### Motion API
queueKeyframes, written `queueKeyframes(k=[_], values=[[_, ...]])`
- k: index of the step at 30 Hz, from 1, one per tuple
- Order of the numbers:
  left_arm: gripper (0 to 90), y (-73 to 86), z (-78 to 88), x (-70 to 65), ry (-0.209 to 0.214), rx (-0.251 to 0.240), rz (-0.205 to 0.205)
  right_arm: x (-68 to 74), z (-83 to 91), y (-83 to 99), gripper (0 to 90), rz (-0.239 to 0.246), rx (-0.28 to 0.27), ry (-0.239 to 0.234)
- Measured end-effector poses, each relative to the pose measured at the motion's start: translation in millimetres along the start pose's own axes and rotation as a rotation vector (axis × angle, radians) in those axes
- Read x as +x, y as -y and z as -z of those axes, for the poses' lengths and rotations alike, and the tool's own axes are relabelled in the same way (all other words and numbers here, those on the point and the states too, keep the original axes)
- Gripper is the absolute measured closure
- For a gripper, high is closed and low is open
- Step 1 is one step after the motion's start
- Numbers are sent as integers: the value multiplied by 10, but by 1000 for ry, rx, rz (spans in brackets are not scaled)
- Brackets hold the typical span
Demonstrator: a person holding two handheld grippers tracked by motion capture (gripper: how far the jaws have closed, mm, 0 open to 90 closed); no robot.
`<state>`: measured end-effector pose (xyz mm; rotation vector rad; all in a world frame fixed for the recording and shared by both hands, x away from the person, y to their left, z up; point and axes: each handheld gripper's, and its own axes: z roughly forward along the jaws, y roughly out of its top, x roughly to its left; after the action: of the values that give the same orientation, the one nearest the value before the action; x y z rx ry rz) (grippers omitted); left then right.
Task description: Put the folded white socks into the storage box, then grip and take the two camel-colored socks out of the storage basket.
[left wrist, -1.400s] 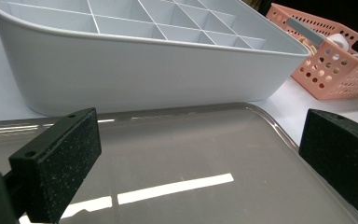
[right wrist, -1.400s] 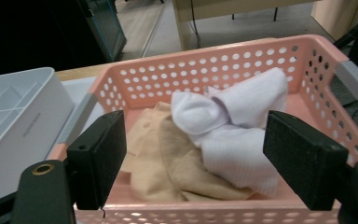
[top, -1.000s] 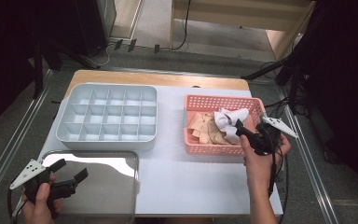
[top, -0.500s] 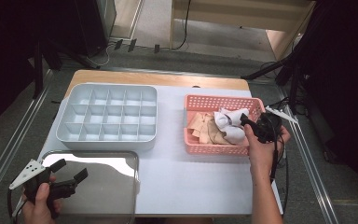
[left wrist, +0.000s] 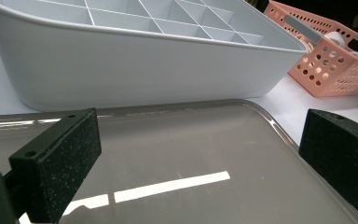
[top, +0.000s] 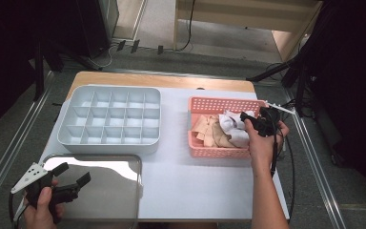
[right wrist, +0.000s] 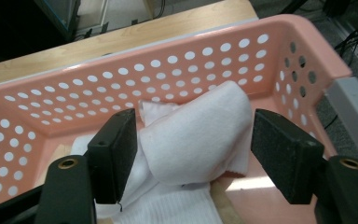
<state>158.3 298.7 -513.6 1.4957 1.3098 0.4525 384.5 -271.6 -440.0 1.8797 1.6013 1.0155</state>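
Black two-jaw grippers in bare hands, sleeveless forearms. Left gripper [top: 71, 173]: grey three-cornered plate on top, speckled black pads. Right gripper [top: 244, 117]: black cable trailing, brass-ringed holes on the jaw arms.

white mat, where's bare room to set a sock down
Free: the white mat strip between the metal tray and the person's right forearm, in front of the pink basket; also the grey divided tray cells. Crowded: the basket, full of cloths, right gripper over it.
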Motion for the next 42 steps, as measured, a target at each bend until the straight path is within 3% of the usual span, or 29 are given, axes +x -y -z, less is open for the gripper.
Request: queueKeyframes(k=[14,23,28,36,42], values=[[0,0,2,4,2,0,0,95,-325,-147,186,-34,123,80],[0,-1,7,19,-1,2,2,82,-514,-174,181,-72,201,146],[0,1,1,8,1,4,1,56,-591,-180,182,-89,255,159],[0,0,10,25,-4,1,3,11,-716,-181,280,-121,310,181],[0,2,10,31,-3,3,5,3,-769,-161,451,-123,344,158]])
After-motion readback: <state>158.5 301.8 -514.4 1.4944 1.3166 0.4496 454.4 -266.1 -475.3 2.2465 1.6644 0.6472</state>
